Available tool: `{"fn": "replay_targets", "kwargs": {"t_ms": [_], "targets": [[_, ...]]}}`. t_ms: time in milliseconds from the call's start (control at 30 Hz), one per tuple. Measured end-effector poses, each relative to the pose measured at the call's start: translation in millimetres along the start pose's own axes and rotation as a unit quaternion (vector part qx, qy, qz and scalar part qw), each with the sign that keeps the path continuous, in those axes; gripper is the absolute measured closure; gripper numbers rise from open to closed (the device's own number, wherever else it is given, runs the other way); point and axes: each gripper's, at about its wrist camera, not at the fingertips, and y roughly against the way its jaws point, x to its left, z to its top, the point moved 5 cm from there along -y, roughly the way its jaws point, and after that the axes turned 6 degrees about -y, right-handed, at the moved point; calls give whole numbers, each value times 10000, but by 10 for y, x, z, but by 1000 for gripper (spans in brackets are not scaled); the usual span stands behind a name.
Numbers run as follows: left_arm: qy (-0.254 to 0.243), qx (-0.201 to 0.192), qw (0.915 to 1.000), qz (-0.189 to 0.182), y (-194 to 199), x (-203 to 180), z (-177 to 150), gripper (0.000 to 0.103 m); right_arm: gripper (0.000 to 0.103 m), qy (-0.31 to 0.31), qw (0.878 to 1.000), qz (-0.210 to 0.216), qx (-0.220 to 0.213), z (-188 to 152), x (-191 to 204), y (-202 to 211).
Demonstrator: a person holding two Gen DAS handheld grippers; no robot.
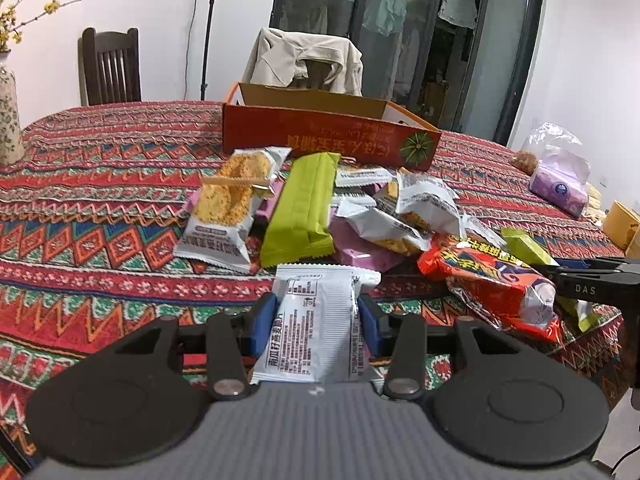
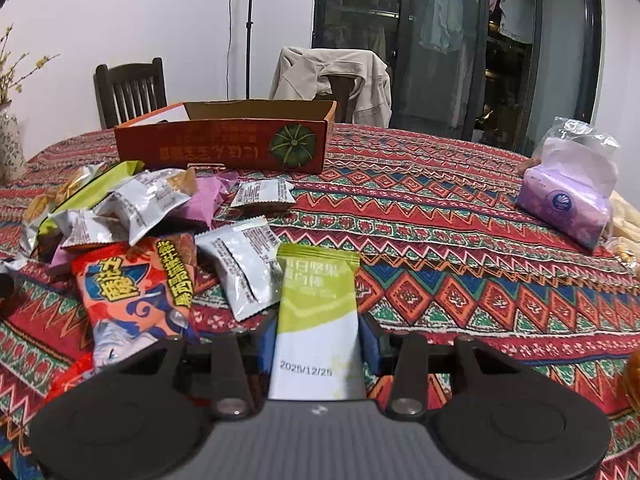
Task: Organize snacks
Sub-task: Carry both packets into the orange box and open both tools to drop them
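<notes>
A white snack packet [image 1: 316,328] sits clamped between the left gripper [image 1: 318,322] fingers, and a green-and-white packet [image 2: 318,328] is pinched in the right gripper [image 2: 318,344]. Beyond both sets of fingertips the snack heap [image 1: 360,216] still sprawls before the orange box [image 1: 328,136]. Sorting looks barely begun to me; the box's inside is mostly hidden behind its wall.

This was a home, a dining room by the look of it. A patterned woven cloth [image 1: 100,208] covered the surface, dark wooden chairs [image 1: 111,66] stood behind it, one draped with a beige jacket [image 1: 304,60], and laundry [image 2: 444,8] hung beyond glass sliding doors [image 2: 560,52].
</notes>
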Motion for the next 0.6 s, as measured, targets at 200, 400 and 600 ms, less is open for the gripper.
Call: {"fn": "replay_targets", "kwargs": {"t_ms": [200,400,600], "targets": [[-165,-183,9997,-96,115,99,374,58,66,-41,9997,24,-222,57,-71,171],[-356,-478,9982,-74,-1,264,1249,58,66,-76,9955,234,-919,679,-153,484],[-558,-458,9969,302,-603,475,2238,58,66,337,9906,520,-1223,1614,-11,327]]}}
